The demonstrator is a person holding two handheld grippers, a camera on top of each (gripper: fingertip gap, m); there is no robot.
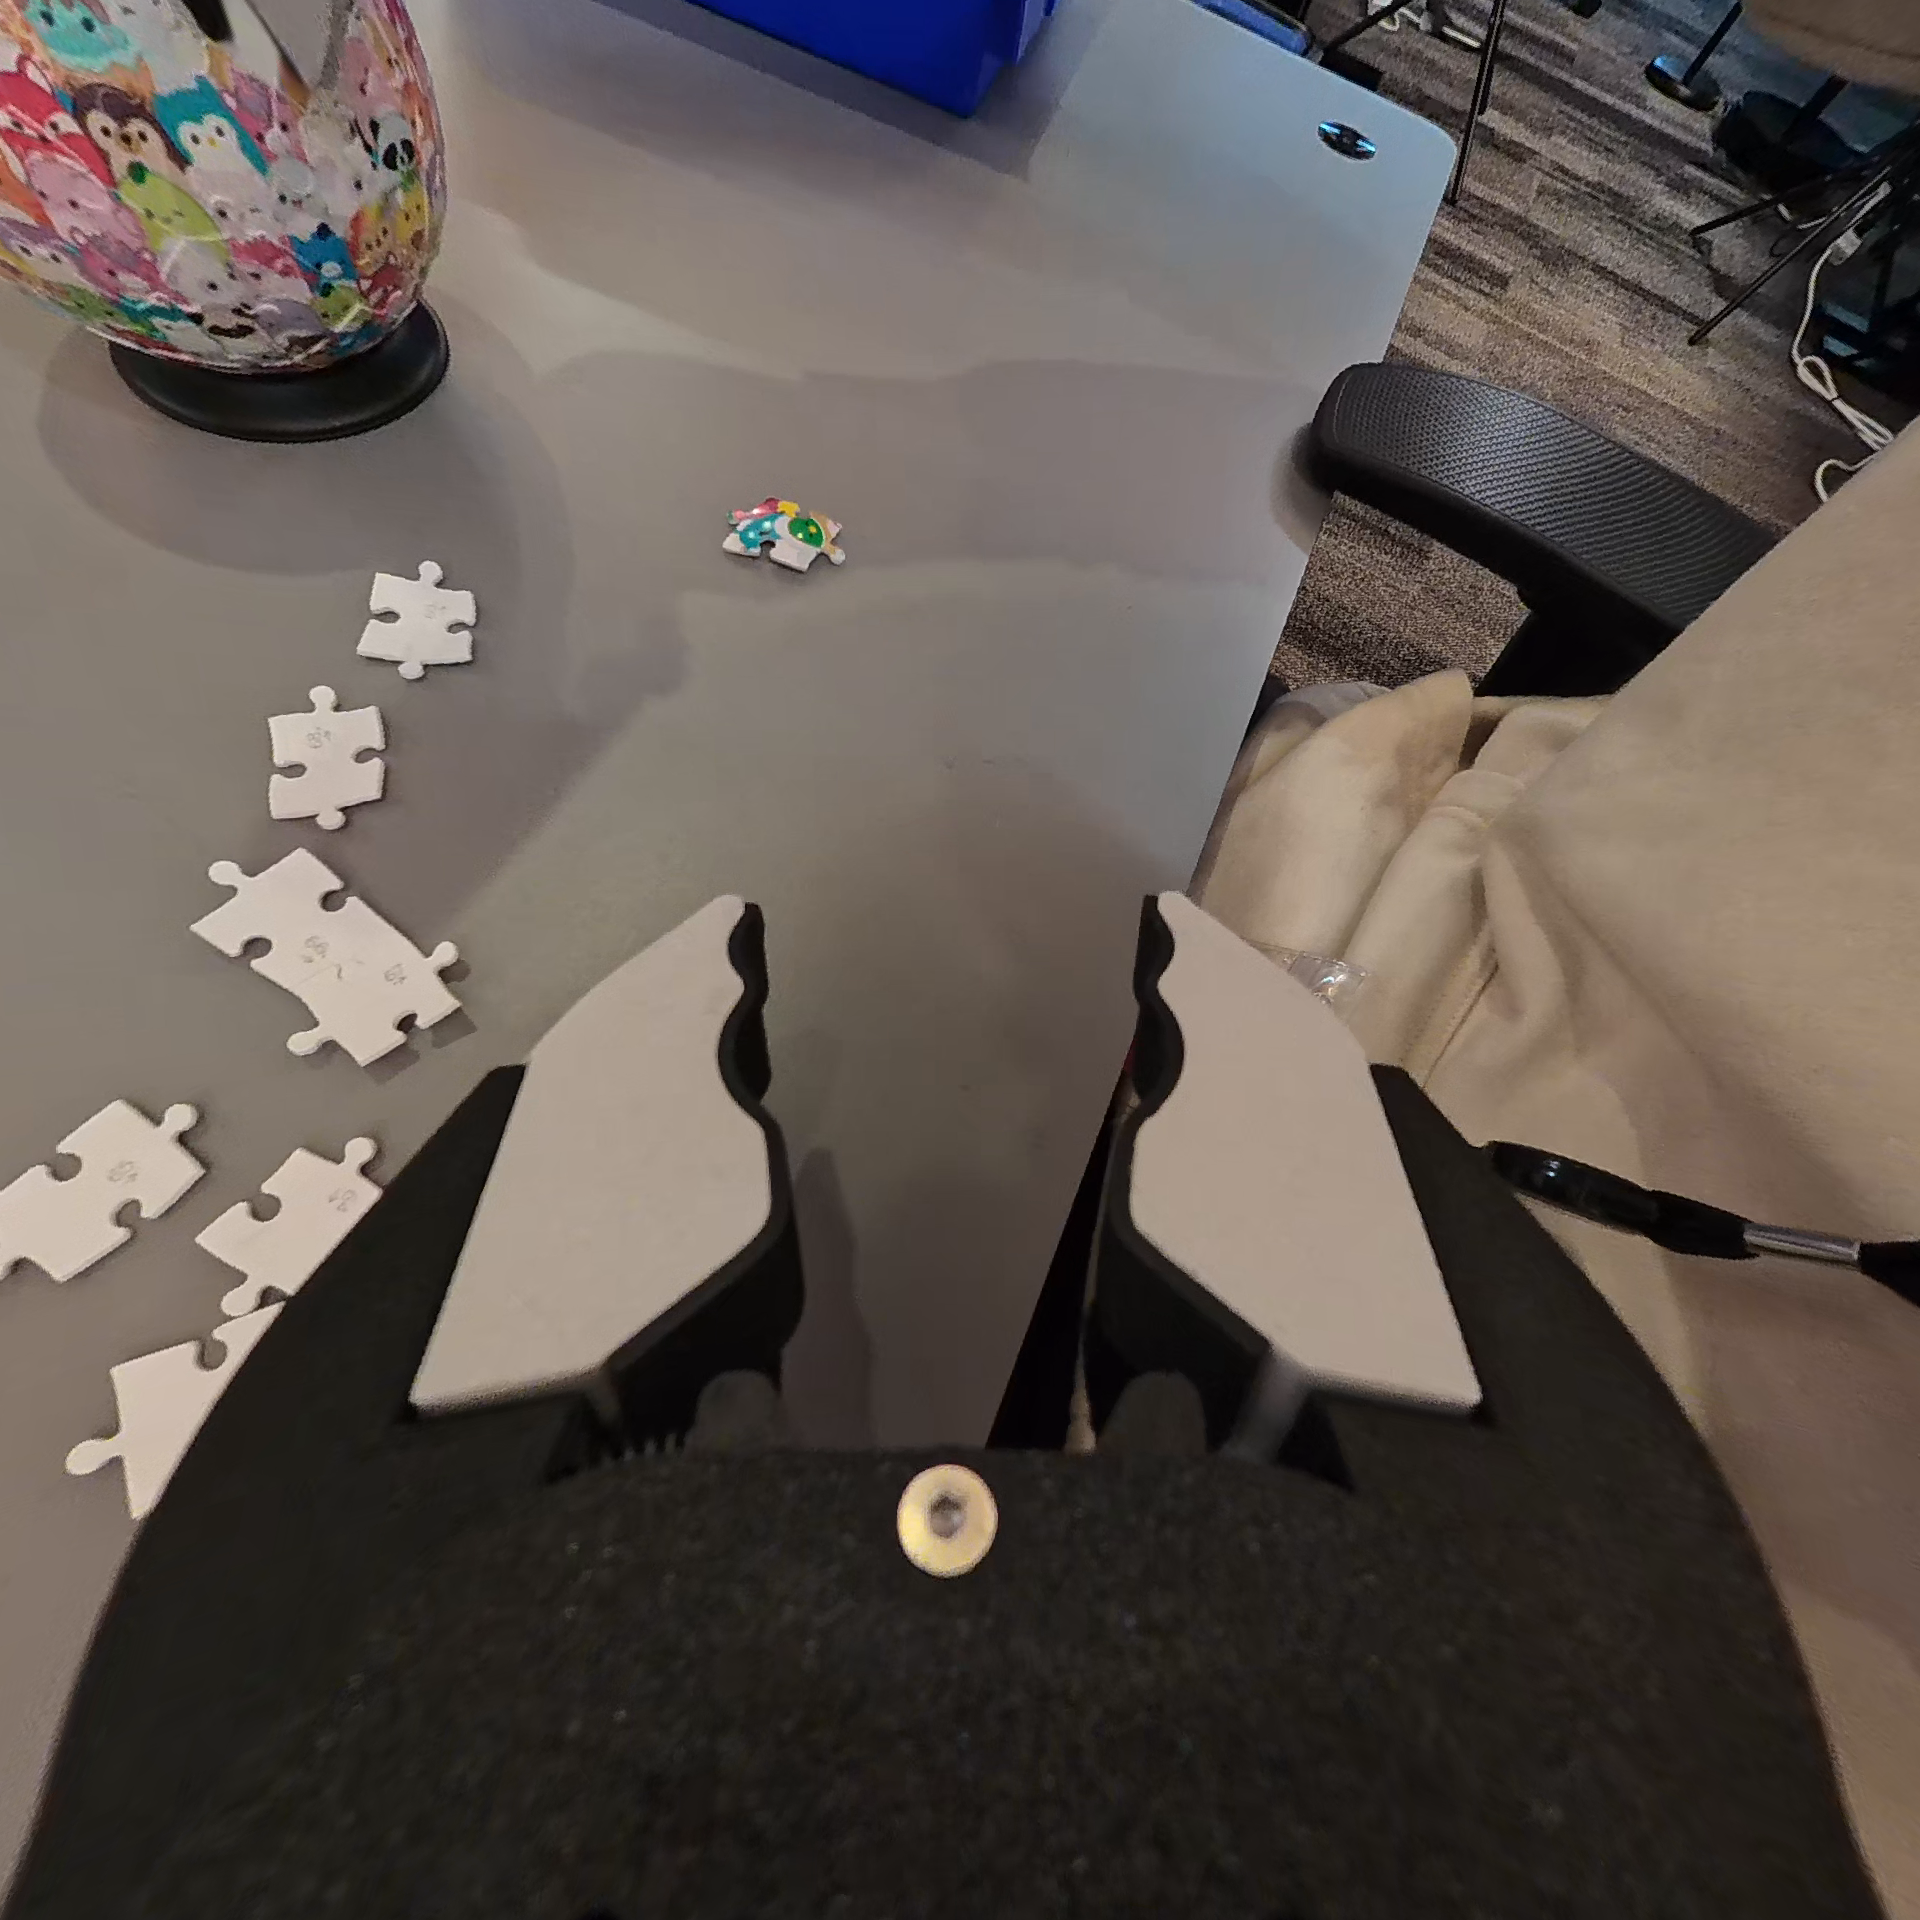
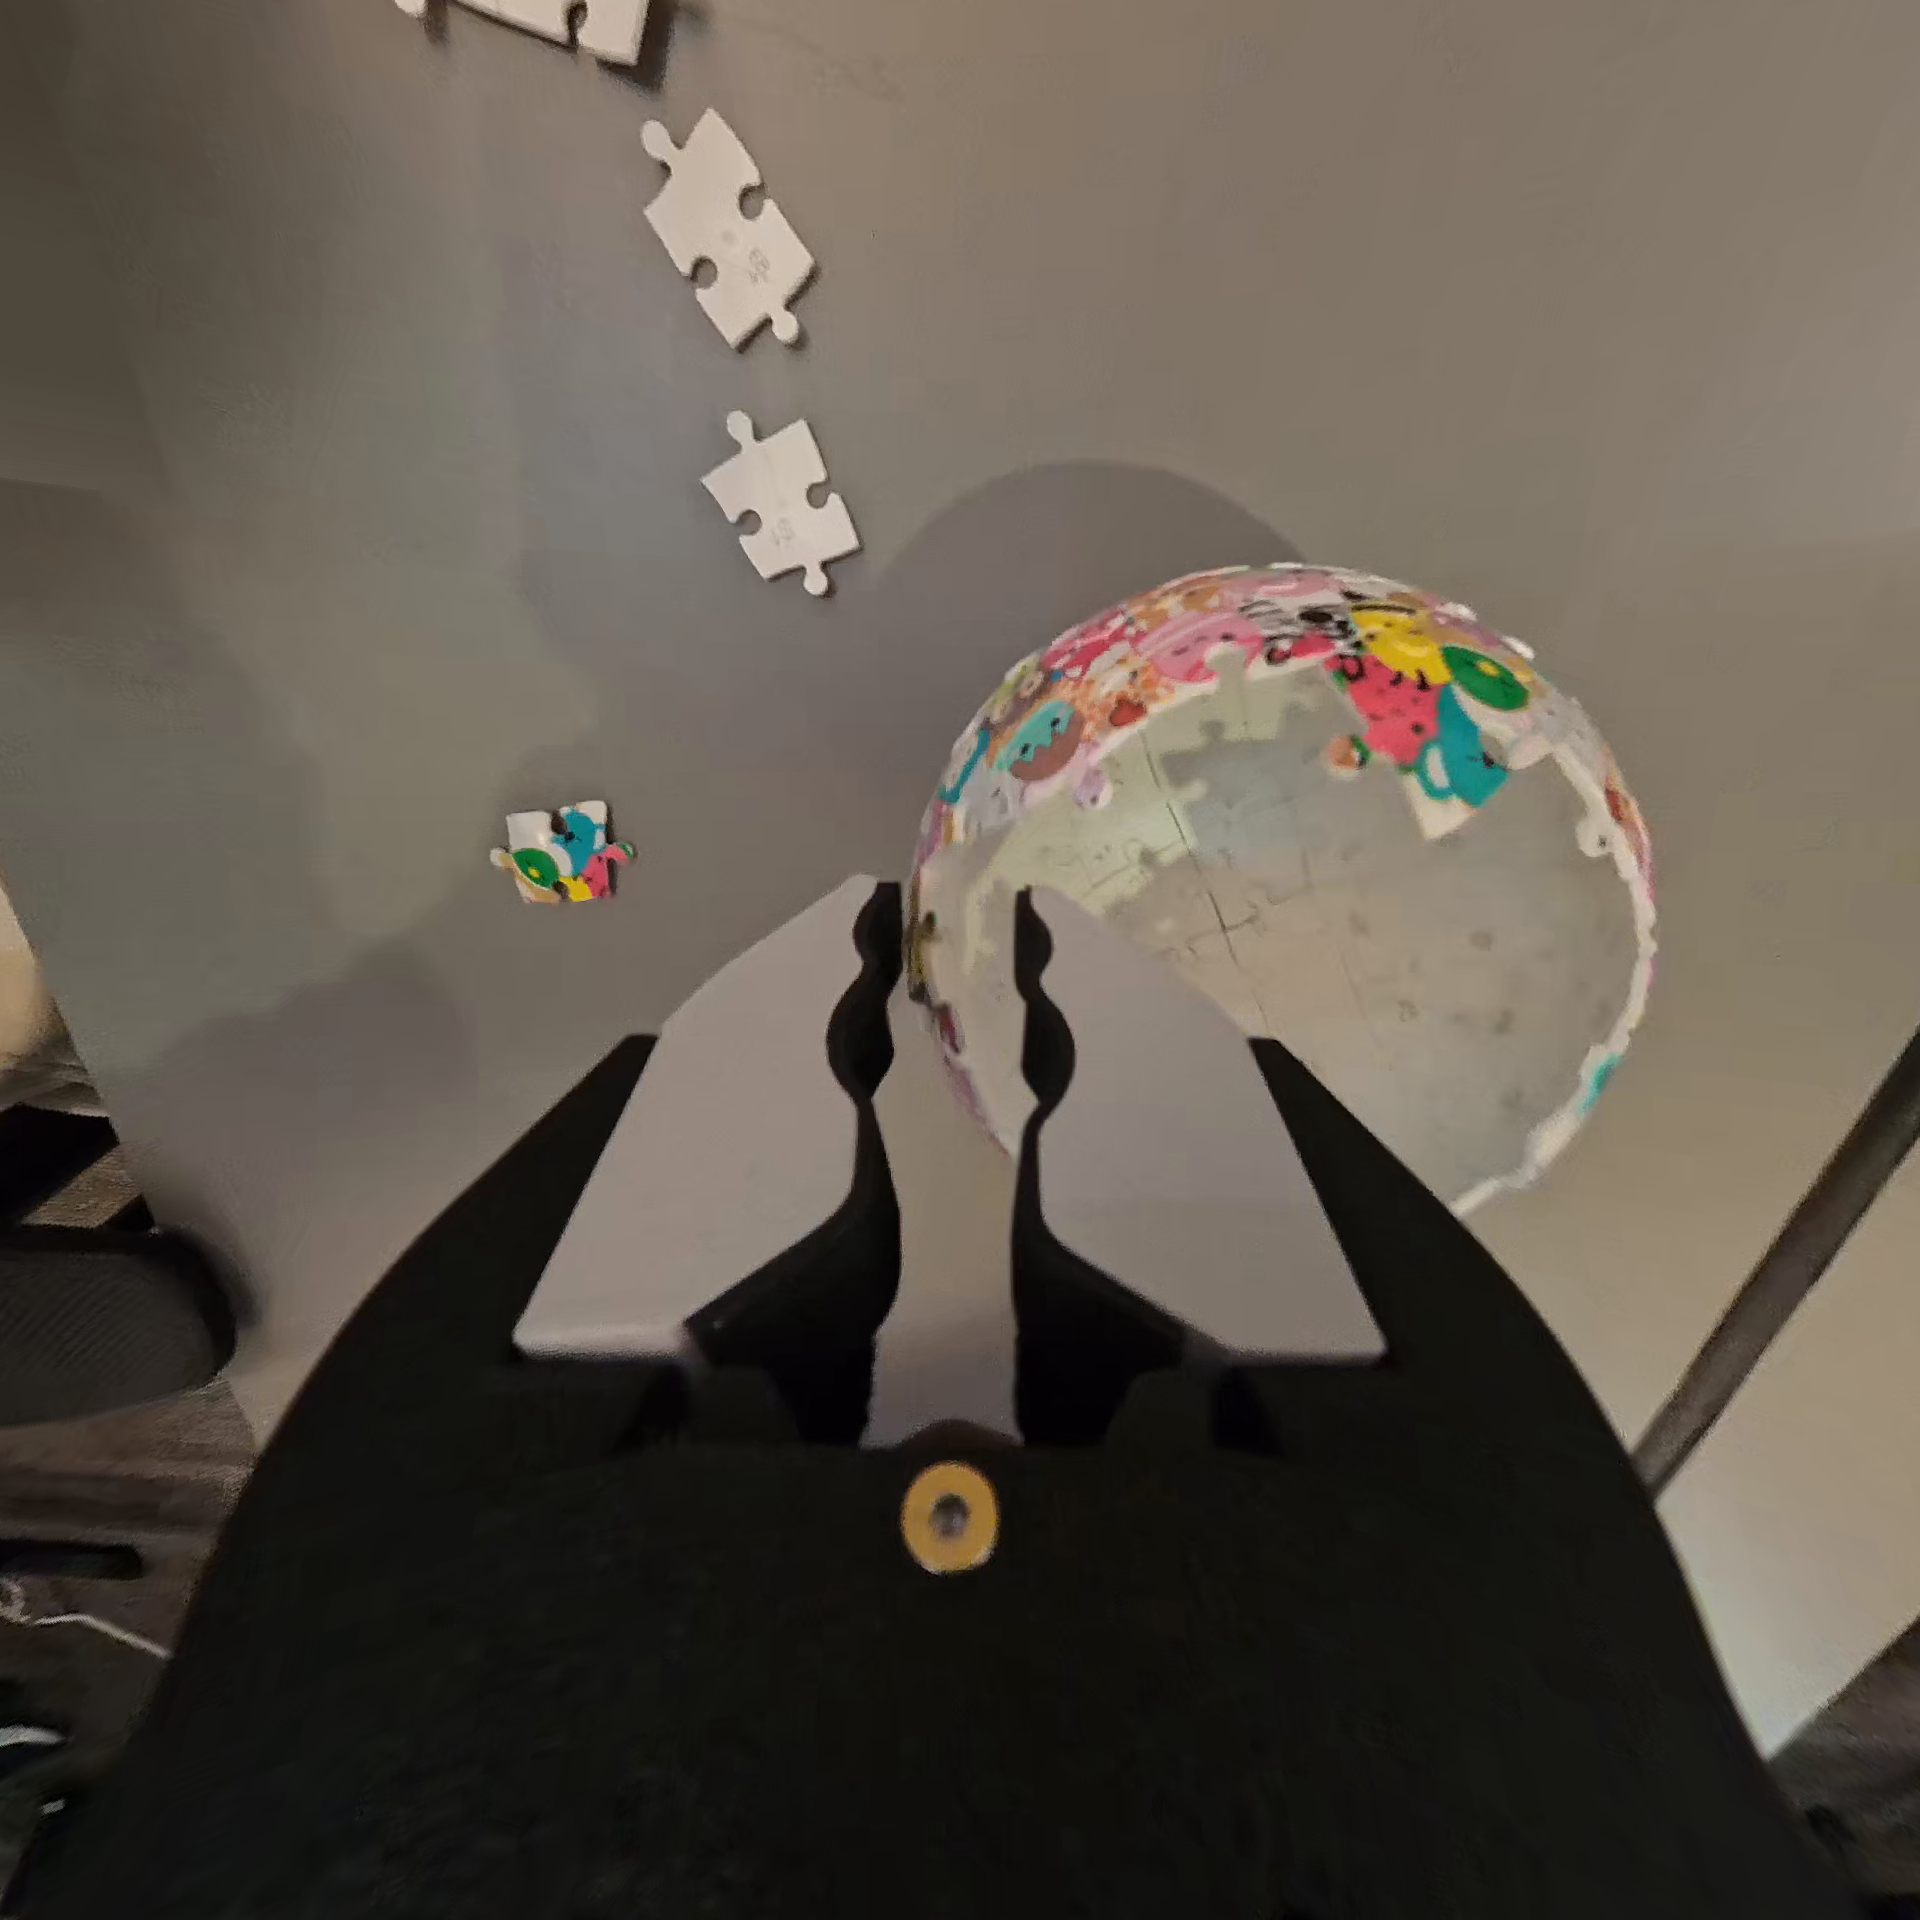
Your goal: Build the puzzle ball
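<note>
Puzzle ball point(image 2: 1288, 883) sits right of centre in the right wrist view, partly built: colourful cartoon-print pieces cover its upper and left rim, with a big opening showing the pale inside. In the left wrist view the same ball is at upper left, on a black round stand point(image 1: 286, 384) on the grey table point(image 1: 935, 312).

Right gripper point(image 2: 956, 914) is at lower centre of its view, with the ball's left rim edge between its fingertips. The jaws are narrowed to a small gap, closed on the ball's edge; one finger is outside the shell and one is inside the opening. Frame is slightly blurred.

Left gripper point(image 1: 951, 914) is at lower centre of its view, jaws wide apart, holding nothing, over bare table near the table's right edge.

One colourful piece point(image 1: 784, 533) lies print-up at centre of the left view, alone, well apart from the ball; in the right view it is at centre left. White face-down pieces point(image 1: 332, 956) trail down the left side of the left view, some joined in pairs; two singles show at top centre of the right view.

Right side of the left view: black chair armrest point(image 1: 1527, 499), cream sleeve point(image 1: 1662, 883). Blue box point(image 1: 883, 42) at top edge.
</note>
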